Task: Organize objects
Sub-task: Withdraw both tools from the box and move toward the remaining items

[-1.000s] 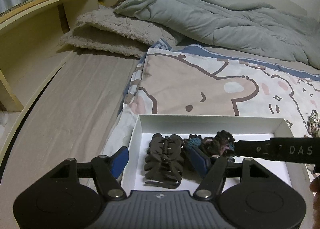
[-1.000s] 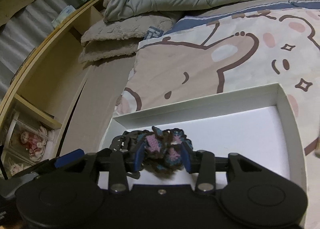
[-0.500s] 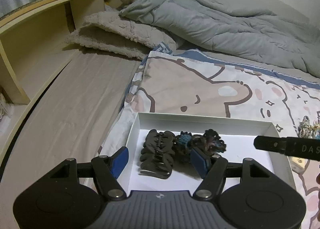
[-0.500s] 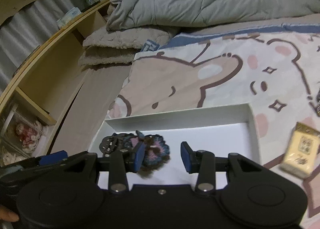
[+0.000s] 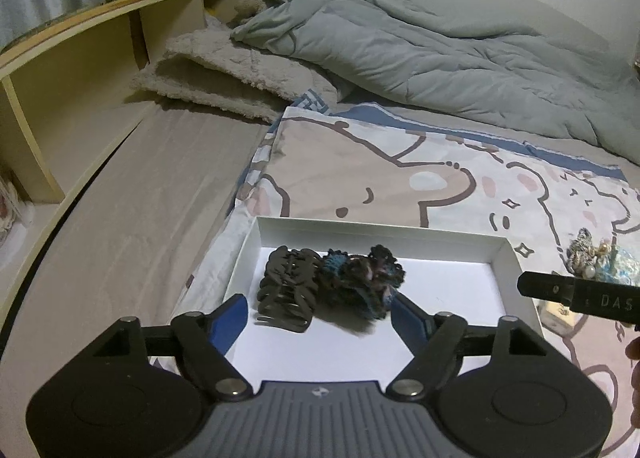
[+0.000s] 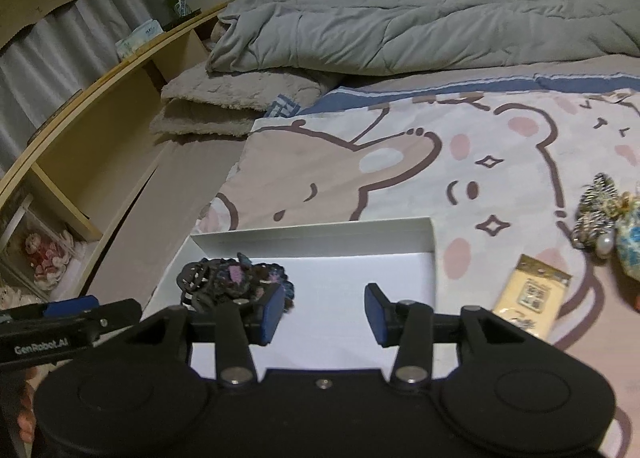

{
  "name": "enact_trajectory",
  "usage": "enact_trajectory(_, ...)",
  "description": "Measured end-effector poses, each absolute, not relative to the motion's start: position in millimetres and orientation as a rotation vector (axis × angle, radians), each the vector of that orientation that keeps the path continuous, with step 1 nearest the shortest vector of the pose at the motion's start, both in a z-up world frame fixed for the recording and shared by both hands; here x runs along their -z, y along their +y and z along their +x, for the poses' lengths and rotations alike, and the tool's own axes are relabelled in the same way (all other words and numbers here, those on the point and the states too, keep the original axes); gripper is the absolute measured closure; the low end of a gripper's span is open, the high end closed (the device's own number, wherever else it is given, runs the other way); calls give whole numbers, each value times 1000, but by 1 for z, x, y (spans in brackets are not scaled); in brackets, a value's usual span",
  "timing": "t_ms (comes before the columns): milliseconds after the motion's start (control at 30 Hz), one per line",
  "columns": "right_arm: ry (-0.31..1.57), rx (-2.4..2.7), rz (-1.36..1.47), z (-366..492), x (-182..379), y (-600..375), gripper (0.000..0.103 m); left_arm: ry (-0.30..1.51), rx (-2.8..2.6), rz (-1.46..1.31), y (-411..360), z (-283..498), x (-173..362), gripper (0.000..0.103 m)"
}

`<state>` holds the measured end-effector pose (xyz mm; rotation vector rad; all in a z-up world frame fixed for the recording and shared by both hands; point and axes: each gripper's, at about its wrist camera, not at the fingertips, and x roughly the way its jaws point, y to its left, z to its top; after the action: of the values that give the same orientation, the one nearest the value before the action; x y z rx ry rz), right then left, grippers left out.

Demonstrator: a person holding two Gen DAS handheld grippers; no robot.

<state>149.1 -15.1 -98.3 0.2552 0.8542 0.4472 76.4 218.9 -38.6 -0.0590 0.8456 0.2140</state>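
Crocheted scrunchie in white box, just left of spread, empty right tool.

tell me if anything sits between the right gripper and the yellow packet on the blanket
Nothing visible does. The open right gripper is above the shallow white cardboard box; the flat yellow packet lies outside the box's right wall on the cartoon bear blanket, with only bare blanket around it.
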Motion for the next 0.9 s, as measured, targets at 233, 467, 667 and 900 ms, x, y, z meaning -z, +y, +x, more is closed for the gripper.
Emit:
enact_trajectory(233, 848, -437, 236, 140, 92, -33, 43, 824, -215, -61, 207, 63, 27, 8)
enact_trajectory(467, 834, -424, 211, 132, 84, -47, 40, 841, -227, -49, 200, 57, 23, 0)
enact_trajectory(667, 813, -415, 181, 125, 77, -55, 19, 839, -236, -28, 193, 55, 22, 0)
enact_trajectory(900, 788, -419, 143, 117, 70, -61, 7, 829, -214, -38, 184, 53, 17, 0)
